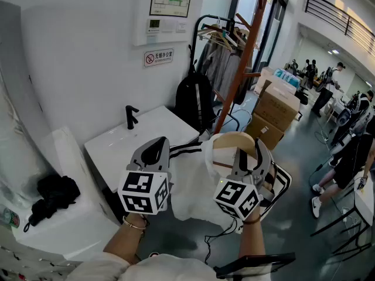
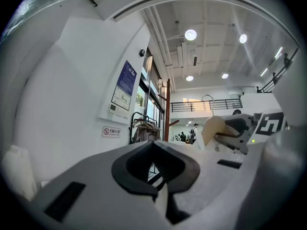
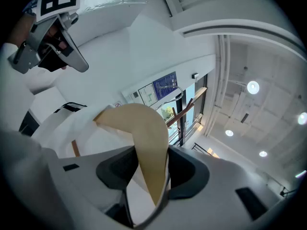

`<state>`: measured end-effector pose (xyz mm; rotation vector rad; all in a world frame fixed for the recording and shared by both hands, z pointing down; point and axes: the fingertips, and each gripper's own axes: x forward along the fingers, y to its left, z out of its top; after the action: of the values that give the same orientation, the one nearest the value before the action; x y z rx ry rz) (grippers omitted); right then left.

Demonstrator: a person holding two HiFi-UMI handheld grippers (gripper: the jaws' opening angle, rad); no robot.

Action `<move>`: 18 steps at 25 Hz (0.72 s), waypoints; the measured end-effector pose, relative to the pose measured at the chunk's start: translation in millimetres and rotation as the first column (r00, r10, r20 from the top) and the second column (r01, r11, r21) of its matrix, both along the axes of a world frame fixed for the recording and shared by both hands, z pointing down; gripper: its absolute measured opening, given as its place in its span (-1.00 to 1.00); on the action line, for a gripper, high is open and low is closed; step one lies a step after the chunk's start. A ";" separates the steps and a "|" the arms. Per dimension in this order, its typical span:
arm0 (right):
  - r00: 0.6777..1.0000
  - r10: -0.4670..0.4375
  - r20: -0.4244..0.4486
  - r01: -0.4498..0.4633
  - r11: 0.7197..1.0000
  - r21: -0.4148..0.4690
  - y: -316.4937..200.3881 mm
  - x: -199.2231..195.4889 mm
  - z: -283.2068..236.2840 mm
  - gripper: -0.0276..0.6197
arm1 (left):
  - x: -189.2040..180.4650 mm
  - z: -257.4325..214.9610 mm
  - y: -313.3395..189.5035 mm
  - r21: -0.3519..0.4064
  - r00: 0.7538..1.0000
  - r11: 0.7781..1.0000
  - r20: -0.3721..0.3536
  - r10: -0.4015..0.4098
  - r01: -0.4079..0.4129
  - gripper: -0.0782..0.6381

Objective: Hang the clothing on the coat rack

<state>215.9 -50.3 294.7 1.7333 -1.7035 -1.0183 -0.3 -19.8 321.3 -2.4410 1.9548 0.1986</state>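
A white garment (image 1: 193,186) with black stripes hangs on a pale wooden hanger (image 1: 234,139) in front of me. My right gripper (image 1: 249,154) is shut on the hanger's arm, which stands between its jaws (image 3: 144,133). My left gripper (image 1: 157,147) is shut on the garment's striped edge; thin white cloth shows between its pads (image 2: 156,169). The coat rack (image 1: 240,63), a slanted brown wooden pole with pegs, stands farther ahead, apart from both grippers. From the left gripper view the coat rack (image 2: 168,111) rises beyond the jaws.
A black metal clothes rail (image 1: 214,43) with hangers and grey clothes stands left of the rack, a black backpack (image 1: 195,101) under it. Cardboard boxes (image 1: 275,110) sit to its right. A white counter (image 1: 123,142) lies at left. People stand at the far right.
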 end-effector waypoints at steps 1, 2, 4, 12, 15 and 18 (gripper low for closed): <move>1.000 0.000 0.004 0.000 1.000 -0.001 -0.5 0.1 -0.9 -0.30 | -1.2 -1.2 0.1 0.003 1.000 1.000 -0.001 0.000 0.000 -0.78; 1.000 0.000 0.008 0.000 1.000 -0.001 -1.0 0.2 -1.8 -0.30 | -2.3 -2.3 0.2 0.007 1.000 1.000 -0.002 0.001 -0.001 -0.78; 1.000 0.003 0.015 -0.003 1.000 0.000 -1.5 0.7 -3.3 -0.30 | -3.5 -3.9 0.4 0.013 1.000 1.000 0.001 0.003 -0.003 -0.78; 0.998 0.019 0.056 -0.019 1.000 -0.002 -0.1 -2.8 -5.5 -0.30 | -11.8 1.2 0.1 0.004 1.000 1.000 0.013 0.023 -0.023 -0.78; 0.997 0.019 0.080 -0.018 1.000 -0.018 -2.0 -8.1 -4.9 -0.30 | -20.3 2.4 -1.7 0.000 0.999 1.000 0.009 0.031 -0.031 -0.78; 0.995 0.026 0.095 -0.025 1.000 -0.017 -3.0 -14.2 -5.7 -0.30 | -28.9 2.5 -4.6 0.001 0.999 0.999 0.009 0.042 -0.042 -0.78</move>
<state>201.6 -53.3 289.0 1.8155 -1.7383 -0.9219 -29.2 -24.4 323.8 -2.4791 1.9003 0.1888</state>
